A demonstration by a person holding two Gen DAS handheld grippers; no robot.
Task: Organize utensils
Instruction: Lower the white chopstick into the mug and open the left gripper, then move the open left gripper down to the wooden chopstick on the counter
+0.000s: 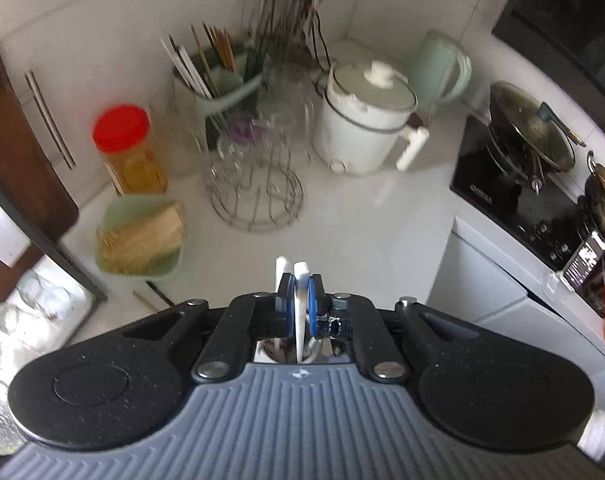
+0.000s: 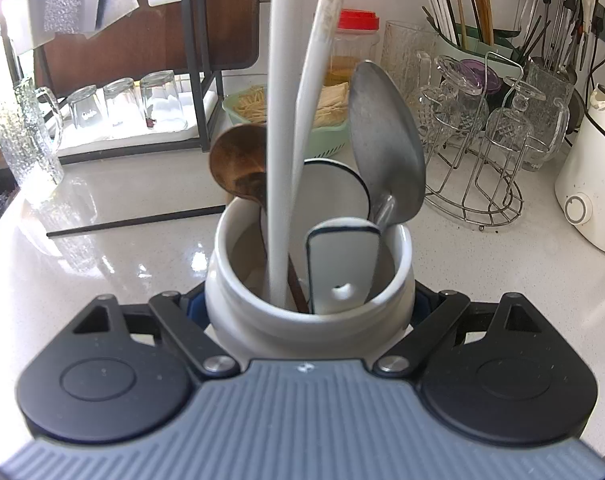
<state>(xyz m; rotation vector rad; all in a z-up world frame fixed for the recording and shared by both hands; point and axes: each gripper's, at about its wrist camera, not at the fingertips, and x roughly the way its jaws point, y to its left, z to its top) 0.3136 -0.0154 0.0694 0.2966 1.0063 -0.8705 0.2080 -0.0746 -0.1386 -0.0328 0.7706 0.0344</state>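
Your left gripper [image 1: 298, 280] is clamped nearly closed on two white utensil handles [image 1: 301, 312]. Your right gripper [image 2: 308, 304] is spread wide, pads pressed on either side of the white ceramic holder [image 2: 238, 300]. Inside the holder, directly ahead of those jaws, stand a wooden spoon [image 2: 236, 168], a metal spoon [image 2: 386, 140] and white utensils [image 2: 280, 120].

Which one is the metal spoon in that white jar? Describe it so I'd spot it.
Start at the white jar clamped in the right gripper. Utensils stick up from it; look at its far right rim. The metal spoon stands there bowl-up, dull grey and the only metal piece, beside the wooden spoon and white handles.
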